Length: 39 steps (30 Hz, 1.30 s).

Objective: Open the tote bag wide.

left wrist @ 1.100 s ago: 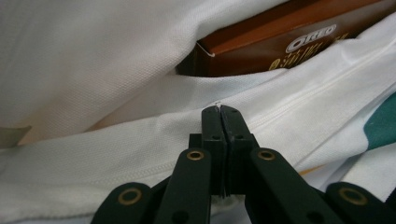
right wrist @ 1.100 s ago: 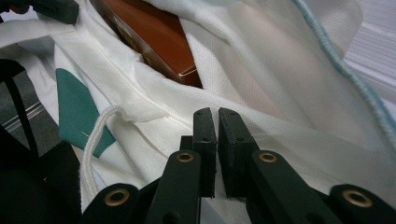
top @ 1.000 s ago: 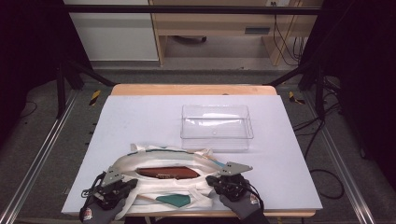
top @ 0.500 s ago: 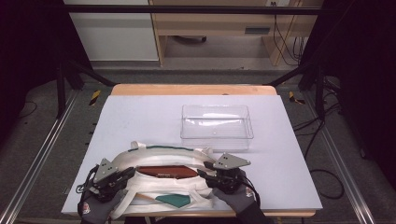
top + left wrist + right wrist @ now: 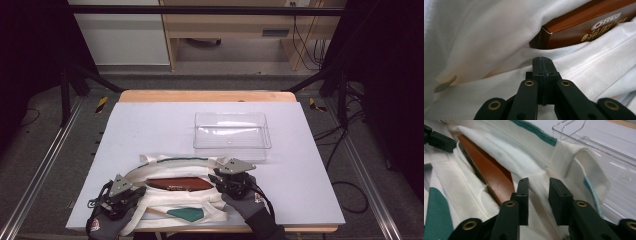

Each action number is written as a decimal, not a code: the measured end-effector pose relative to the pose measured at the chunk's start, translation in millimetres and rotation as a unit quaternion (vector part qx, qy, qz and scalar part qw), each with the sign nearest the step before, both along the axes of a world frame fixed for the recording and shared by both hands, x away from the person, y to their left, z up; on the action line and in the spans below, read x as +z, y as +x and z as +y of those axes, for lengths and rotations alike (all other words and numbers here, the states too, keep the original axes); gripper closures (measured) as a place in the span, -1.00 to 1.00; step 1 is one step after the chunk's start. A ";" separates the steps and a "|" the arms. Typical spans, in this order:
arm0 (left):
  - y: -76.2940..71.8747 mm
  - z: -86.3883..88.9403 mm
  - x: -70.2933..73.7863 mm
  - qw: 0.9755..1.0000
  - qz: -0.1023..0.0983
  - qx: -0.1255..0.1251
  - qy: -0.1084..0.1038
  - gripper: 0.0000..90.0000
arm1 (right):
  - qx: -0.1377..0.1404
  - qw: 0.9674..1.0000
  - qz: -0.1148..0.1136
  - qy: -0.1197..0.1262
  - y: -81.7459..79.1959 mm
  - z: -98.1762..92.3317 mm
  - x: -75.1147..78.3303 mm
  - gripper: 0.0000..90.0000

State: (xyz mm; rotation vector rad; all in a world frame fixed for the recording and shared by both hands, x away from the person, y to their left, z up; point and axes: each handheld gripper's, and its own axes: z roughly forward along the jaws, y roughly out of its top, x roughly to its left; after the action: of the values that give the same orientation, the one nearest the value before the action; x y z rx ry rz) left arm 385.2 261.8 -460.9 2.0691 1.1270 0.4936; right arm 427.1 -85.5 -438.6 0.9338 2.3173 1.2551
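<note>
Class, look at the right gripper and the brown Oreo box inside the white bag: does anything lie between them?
Yes. The bag's white rim fabric lies between the right gripper's parted jaws, with the Oreo box just beyond, partly under cloth.

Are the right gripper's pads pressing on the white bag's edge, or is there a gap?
Apart. In the right gripper view the right gripper, whose jaws have just been closing, straddles the white bag fabric with gaps beside both pads.

Both hands are wearing grey knit gloves with a small red-and-white mark on the back, though it is too small to read. The left gripper [image 5: 131,196] and the right gripper [image 5: 220,179] are showing black jaws on linked arms pinned with brass-ringed rivets, each body carrying a grey three-cornered plate on top. Black cables are trailing back from both toward the wrists.
</note>
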 end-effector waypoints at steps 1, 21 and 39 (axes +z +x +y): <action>0.2 0.0 -0.4 1.000 0.001 0.000 0.001 1.00 | -0.003 1.000 0.001 -0.003 0.3 0.9 -0.4 0.73; 2.1 -3.2 -4.6 1.000 0.019 -0.006 0.014 1.00 | -0.063 0.998 0.006 -0.022 27.4 2.3 -18.1 0.99; 1.8 -1.9 -3.3 1.000 0.017 -0.005 0.003 0.97 | -0.065 0.997 0.025 -0.035 30.0 2.4 -33.6 0.80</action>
State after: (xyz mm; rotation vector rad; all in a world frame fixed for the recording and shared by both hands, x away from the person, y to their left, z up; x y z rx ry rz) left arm 387.0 259.9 -464.2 2.0939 1.1351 0.4592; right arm 457.1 -83.1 -472.1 1.0842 2.2815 1.1042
